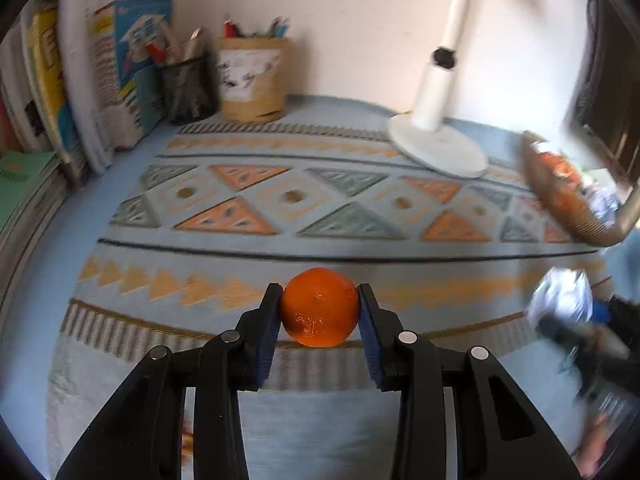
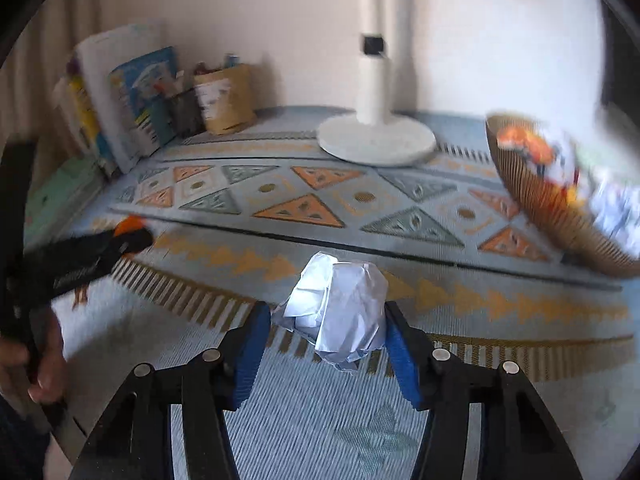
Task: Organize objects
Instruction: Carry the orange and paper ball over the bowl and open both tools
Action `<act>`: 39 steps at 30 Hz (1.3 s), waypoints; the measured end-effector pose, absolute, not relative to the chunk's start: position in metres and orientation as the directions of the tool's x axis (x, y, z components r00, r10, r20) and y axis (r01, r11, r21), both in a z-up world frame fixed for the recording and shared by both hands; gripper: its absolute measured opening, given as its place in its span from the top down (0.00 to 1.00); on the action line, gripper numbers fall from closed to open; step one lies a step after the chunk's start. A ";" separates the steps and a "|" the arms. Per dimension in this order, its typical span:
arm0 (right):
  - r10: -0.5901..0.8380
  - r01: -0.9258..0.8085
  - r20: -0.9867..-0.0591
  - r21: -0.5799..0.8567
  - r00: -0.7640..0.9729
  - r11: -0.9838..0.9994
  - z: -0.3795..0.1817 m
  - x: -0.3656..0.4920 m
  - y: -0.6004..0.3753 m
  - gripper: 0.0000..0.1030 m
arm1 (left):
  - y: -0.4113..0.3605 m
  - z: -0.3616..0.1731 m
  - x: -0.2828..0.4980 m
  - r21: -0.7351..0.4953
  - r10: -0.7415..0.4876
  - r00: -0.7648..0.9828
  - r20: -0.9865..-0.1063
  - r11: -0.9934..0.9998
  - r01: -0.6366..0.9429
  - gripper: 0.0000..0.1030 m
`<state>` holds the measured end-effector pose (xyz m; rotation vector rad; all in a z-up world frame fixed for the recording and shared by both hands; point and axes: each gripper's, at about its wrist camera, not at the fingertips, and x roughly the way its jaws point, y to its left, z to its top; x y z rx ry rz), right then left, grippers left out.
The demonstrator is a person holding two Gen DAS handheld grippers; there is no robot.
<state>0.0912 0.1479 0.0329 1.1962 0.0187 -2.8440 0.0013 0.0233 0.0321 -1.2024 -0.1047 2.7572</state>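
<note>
Left wrist view: the left tongs [image 1: 320, 308] are clamped on a round orange tangerine [image 1: 319, 307], blue pads pressed against both its sides, just above the pale blue woven cloth with orange and grey triangles [image 1: 280, 200] that covers the counter. Behind the tangerine the cloth lies bare as far as the white round-based desk lamp [image 1: 438, 144]. Left of the lamp, against the wall, stand a tan cylindrical pen pot [image 1: 253, 80], a black mesh pen cup [image 1: 188, 88] and a row of upright books [image 1: 120, 80]. Right of the lamp, a ribbed brown wicker bowl [image 1: 568, 200] sits near the cloth's right edge.

Right wrist view: the right tongs [image 2: 326, 320] grip a crumpled white paper ball [image 2: 340, 312] from both sides, above the cloth's fringed band. The wicker bowl, blurred, holds orange and white items to the right of the lamp base. Open cloth stretches between the paper ball and the lamp.
</note>
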 end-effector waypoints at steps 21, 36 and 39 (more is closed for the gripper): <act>0.172 -0.471 -0.637 0.335 -0.752 -0.816 0.125 0.020 0.490 0.46 | 0.315 0.127 -0.144 -0.225 0.563 -0.581 -0.587 -0.803 -0.551 0.67; 0.172 -0.483 -0.637 0.352 -0.751 -0.802 0.137 0.021 0.491 0.28 | 0.302 0.139 -0.136 -0.202 0.499 -0.621 -0.604 -0.850 -0.487 0.47; 0.133 -0.430 -0.626 0.352 -0.769 -0.831 0.145 0.042 0.458 0.28 | 0.269 0.152 -0.103 -0.168 0.474 -0.672 -0.569 -0.867 -0.469 0.40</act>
